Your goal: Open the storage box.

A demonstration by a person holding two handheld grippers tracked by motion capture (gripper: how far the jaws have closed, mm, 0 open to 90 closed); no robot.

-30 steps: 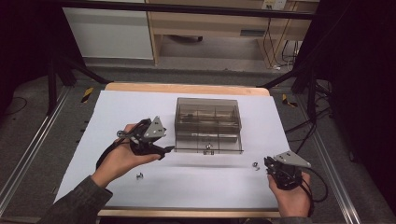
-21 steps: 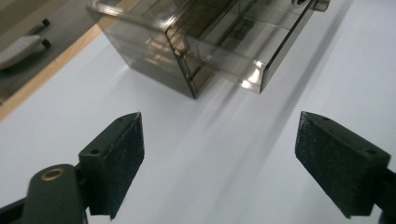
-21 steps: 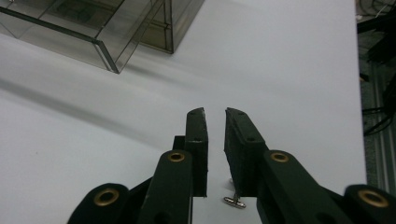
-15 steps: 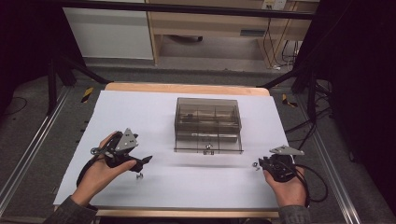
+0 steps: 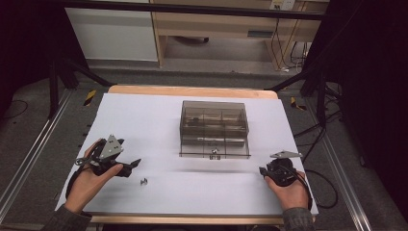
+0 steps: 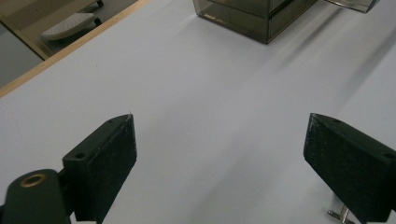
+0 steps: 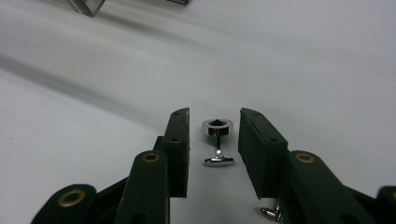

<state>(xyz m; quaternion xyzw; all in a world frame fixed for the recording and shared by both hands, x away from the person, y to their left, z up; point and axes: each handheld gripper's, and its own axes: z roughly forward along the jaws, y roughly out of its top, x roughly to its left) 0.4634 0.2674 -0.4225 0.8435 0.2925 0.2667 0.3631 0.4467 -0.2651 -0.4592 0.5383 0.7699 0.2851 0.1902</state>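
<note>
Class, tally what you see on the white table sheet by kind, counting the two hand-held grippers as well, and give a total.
Smoky compartment box: 1
Cufflinks: 3
Grippers: 2, the left gripper and the right gripper
Total: 6

Bright tabletop, dim surroundings, soft shadows.

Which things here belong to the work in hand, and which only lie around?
In use: cufflink between the right gripper's open jaws; cufflink near the open left gripper; compartment box.
Lying about: cables; wooden desk behind.
</note>
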